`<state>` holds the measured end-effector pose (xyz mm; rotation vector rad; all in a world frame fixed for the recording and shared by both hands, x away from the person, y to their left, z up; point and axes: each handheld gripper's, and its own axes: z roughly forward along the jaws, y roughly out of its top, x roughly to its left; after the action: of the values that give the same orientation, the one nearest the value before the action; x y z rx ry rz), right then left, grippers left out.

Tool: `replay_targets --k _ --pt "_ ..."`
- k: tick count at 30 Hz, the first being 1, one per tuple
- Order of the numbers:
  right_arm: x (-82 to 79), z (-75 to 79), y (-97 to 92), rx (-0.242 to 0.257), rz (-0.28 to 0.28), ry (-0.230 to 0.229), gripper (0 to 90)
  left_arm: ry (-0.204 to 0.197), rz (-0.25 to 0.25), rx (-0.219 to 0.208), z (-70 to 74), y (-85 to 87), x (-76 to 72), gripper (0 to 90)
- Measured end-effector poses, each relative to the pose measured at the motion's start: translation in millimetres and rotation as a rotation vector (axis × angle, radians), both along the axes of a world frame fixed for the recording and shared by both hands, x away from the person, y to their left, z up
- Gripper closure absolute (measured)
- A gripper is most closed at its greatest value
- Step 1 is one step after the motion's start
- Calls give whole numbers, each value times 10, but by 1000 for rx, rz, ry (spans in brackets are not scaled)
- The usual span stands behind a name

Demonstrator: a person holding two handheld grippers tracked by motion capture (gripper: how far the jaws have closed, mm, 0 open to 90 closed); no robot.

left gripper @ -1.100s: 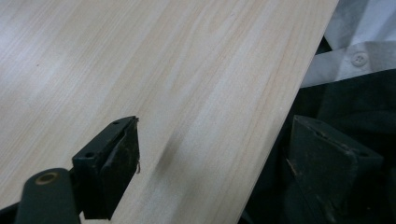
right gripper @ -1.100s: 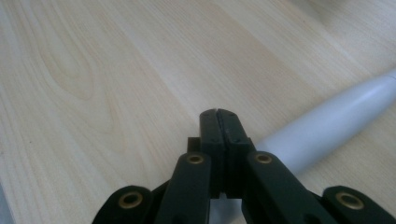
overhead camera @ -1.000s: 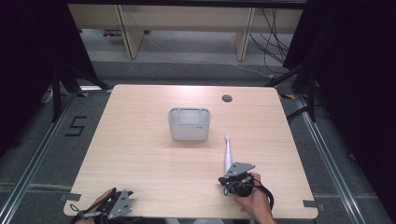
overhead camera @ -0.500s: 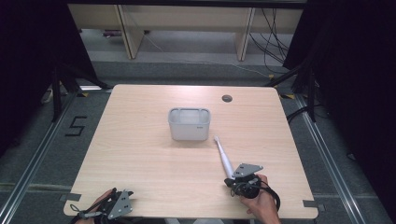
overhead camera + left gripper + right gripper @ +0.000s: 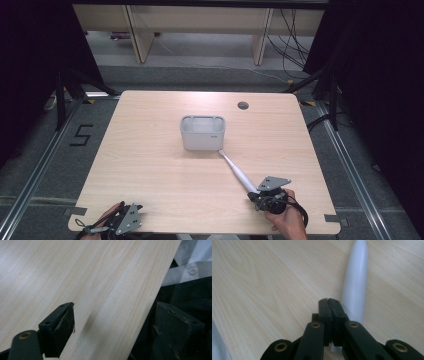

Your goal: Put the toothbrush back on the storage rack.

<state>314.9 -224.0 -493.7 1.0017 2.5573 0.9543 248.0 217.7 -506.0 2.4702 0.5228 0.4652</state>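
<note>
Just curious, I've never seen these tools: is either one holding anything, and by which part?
The right gripper is shut on the near end of the long white plastic stick. The left gripper is open and holds nothing.

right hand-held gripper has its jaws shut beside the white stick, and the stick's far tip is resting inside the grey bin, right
Not quite. The right hand-held gripper does have its jaws shut beside the white stick, but the high view shows the stick lying flat on the table, its far tip at the outside foot of the grey bin, not inside it.
</note>
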Motion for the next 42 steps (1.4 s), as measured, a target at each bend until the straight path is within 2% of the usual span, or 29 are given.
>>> replay_targets --k 4,5,7,10,11,12,15,16,18,20,23,24,27,29,31,33,35,36,37,39,40,42 --pt "7 -8 -38 -4 4 -12 891 0 1 2 -2 1 3 162" --pt "-3 -16 -38 2 -17 -8 891 0 1 0 0 1 1 162" --pt "9 -26 -54 6 3 -20 891 0 0 -1 0 0 1 162" --pt "12 -30 -72 5 8 -13 891 1 1 1 -2 1 2 162" --pt "-12 -23 -69 4 -23 9 891 1 1 1 -2 1 2 162" --pt "-11 -10 -84 -10 -16 12 891 -2 1 0 2 1 0 162" --pt "-10 -24 -94 -1 -21 -4 891 -1 2 1 2 4 2 162" --pt "1 -19 -114 -15 -1 -1 891 -2 2 0 2 3 0 162" --pt "12 -40 -124 -6 6 -9 891 -1 1 0 1 1 0 162" --pt "3 -29 -146 -15 -7 6 890 -1 2 1 2 2 2 162" --pt "11 -22 -167 -14 6 8 890 -1 1 -1 2 2 1 163" --pt "4 -31 -160 -3 -2 -1 891 -1 1 -1 2 2 1 162" --pt "2 -26 -162 -9 -9 -14 888 1 3 1 0 1 4 162" --pt "0 -13 -158 -6 12 -1 872 2 2 0 -2 0 3 163" --pt "-41 46 -113 -6 -11 7 806 -7 18 5 -14 -4 1 163" --pt "-51 59 -86 2 -22 -11 772 -13 21 9 -17 -6 1 163" --pt "-55 161 -30 -29 -13 -25 684 -14 21 8 -17 -7 1 163" --pt "-55 161 -30 -29 -13 -25 684 -6 16 4 -15 -3 3 163" --pt "-28 219 -7 -68 -10 -39 642 -9 20 1 -16 -1 3 162" --pt "-14 231 17 -75 -14 -56 627 -9 18 0 -11 1 3 163" --pt "13 275 38 -111 -26 -67 605 -9 18 -1 -12 1 5 162" --pt "29 299 44 -121 -22 -50 596 -9 20 1 -14 2 6 163"
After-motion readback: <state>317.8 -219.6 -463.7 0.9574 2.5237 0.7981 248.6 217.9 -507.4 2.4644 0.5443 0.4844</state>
